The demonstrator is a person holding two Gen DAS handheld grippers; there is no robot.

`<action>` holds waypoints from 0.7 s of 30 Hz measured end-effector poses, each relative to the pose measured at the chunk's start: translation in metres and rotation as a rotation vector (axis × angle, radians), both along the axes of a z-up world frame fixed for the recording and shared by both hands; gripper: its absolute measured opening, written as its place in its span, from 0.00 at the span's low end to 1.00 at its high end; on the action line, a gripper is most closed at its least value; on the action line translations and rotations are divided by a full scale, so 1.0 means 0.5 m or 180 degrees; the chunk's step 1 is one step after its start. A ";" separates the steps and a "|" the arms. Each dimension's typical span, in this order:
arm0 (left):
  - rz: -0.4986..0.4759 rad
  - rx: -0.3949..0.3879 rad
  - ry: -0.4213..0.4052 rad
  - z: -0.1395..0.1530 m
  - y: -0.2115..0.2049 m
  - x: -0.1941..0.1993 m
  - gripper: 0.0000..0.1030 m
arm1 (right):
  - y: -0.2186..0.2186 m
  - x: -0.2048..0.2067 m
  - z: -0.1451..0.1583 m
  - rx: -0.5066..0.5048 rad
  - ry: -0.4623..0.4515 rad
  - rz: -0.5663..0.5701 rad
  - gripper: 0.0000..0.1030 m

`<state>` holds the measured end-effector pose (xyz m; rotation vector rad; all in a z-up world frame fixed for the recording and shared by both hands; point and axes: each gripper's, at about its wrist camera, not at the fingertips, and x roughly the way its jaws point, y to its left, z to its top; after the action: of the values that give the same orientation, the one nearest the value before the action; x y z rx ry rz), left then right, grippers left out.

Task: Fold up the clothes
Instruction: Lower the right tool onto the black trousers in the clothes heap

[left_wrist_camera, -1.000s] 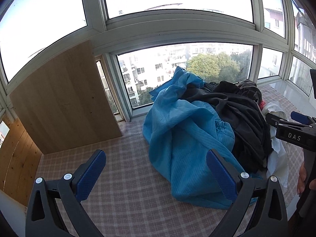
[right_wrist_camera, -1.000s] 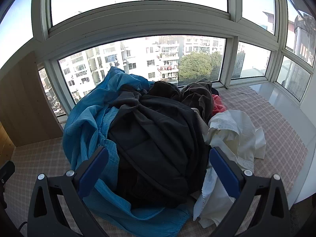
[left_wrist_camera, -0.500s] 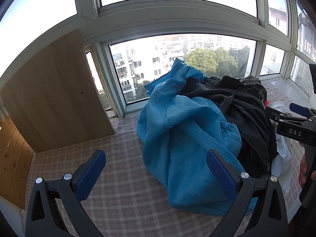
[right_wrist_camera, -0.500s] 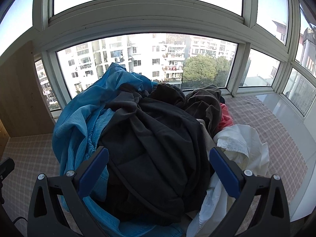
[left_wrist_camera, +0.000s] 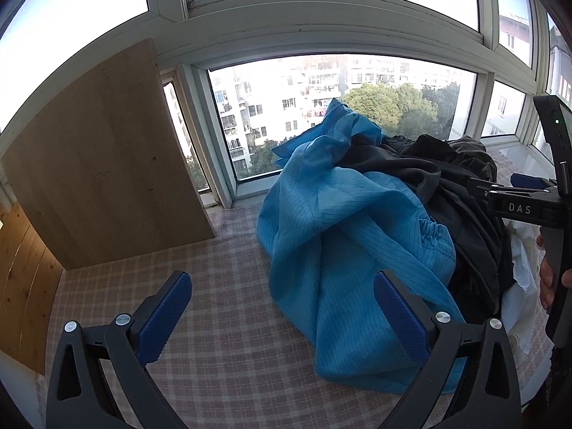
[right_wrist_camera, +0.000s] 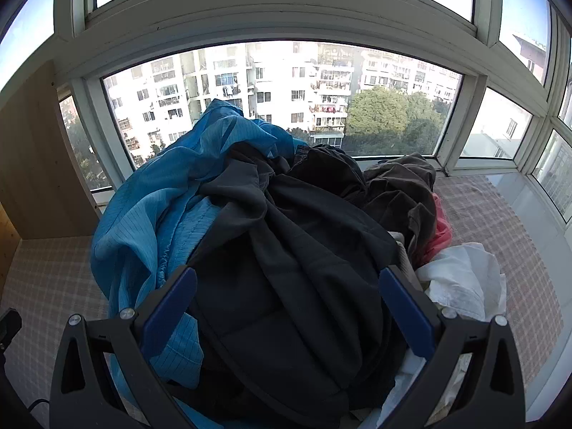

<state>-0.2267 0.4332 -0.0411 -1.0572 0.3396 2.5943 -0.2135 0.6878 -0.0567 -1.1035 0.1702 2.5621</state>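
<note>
Two tools hang over a heap of clothes on a checked surface (left_wrist_camera: 221, 325) under a bay window (right_wrist_camera: 286, 107). Both are spread wide with nothing between their blue pads. The left tool (left_wrist_camera: 282, 316) sits over bare checked cloth at the near left edge of the heap, its right finger (left_wrist_camera: 398, 316) in front of the blue garment (left_wrist_camera: 343, 257). The right tool (right_wrist_camera: 287, 307) faces the middle of the heap, straddling the black garment (right_wrist_camera: 296, 271) (whether the pads touch the fabric cannot be told). Blue cloth lies at the left of the heap, black on top, a brown piece (right_wrist_camera: 404, 193) at the far right, a pink scrap (right_wrist_camera: 441, 232) beside it, and a white garment (right_wrist_camera: 464, 282) at the near right. A wooden board (left_wrist_camera: 100, 157) stands at the far left, by the window.
</note>
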 end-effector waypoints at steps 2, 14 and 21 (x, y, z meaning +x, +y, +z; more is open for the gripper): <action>0.0008 -0.0008 0.0000 -0.002 0.002 -0.004 0.99 | -0.010 -0.007 -0.002 0.0026 -0.0011 0.0019 1.00; -0.0014 -0.0085 0.0018 -0.011 0.032 -0.024 0.99 | -0.012 -0.021 0.006 0.0129 0.0055 0.0071 1.00; -0.0007 -0.0137 0.0078 -0.007 0.053 -0.028 0.99 | 0.003 -0.027 -0.006 0.0170 -0.0007 0.0027 1.00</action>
<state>-0.2405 0.4595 -0.0447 -1.0394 0.4038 2.6108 -0.2270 0.6895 -0.0597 -1.0898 0.0961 2.5573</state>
